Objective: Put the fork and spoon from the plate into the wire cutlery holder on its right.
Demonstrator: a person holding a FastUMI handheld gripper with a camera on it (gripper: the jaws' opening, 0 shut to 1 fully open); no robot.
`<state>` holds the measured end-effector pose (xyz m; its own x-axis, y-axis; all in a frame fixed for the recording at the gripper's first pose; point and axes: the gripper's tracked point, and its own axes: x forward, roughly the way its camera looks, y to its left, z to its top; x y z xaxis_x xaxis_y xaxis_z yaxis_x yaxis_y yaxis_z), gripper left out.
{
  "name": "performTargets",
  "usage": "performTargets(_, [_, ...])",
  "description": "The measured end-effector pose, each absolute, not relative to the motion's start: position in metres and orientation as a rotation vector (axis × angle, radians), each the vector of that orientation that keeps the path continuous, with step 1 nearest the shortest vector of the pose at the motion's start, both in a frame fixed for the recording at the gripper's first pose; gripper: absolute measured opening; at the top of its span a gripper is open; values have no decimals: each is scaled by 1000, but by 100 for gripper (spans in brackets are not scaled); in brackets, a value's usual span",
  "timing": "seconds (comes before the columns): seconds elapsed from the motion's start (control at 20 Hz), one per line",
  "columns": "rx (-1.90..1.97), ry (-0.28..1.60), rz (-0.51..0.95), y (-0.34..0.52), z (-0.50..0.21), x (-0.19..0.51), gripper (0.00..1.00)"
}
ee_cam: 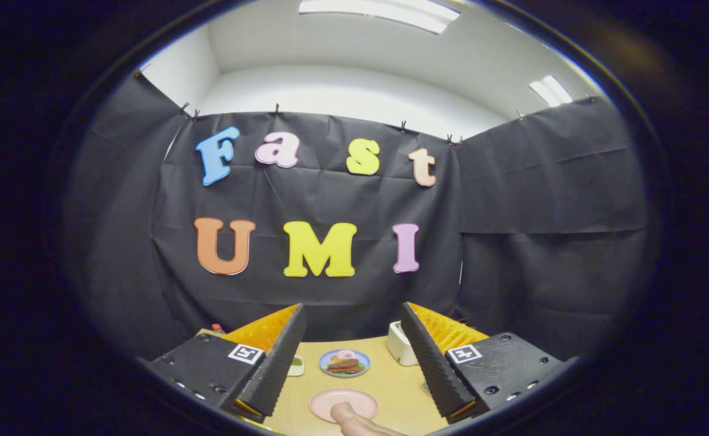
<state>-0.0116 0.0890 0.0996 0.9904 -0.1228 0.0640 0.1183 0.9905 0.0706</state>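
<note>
1. Hovering high above the pale wooden table, the gripper was held wide open, and nothing was gripped between its fingers.
2. A round pink plate was seen on the table between the fingers, toward 6 o'clock, with a person's finger resting on its near rim.
3. No fork or spoon could be made out on that plate; the view was too small and partly covered by the finger to tell.
4. Beyond it, at 12 o'clock, a small blue plate with toy food was set.
5. A white boxy container was seen at about 2 o'clock, partly hidden behind the right finger; whether this was the wire cutlery holder could not be told.
6. A small white dish with something green was cut off by the left finger at 10 o'clock.
7. The step in hand was judged to be the approach, with no pickup yet made.
8. The next move was judged to call for the gripper to be lowered toward the pink plate and lined up with a utensil handle.
</note>
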Motion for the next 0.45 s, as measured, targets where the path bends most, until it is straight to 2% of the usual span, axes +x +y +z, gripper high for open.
performTargets(0.45, [81, -9, -139, 91, 84, 4, 94])
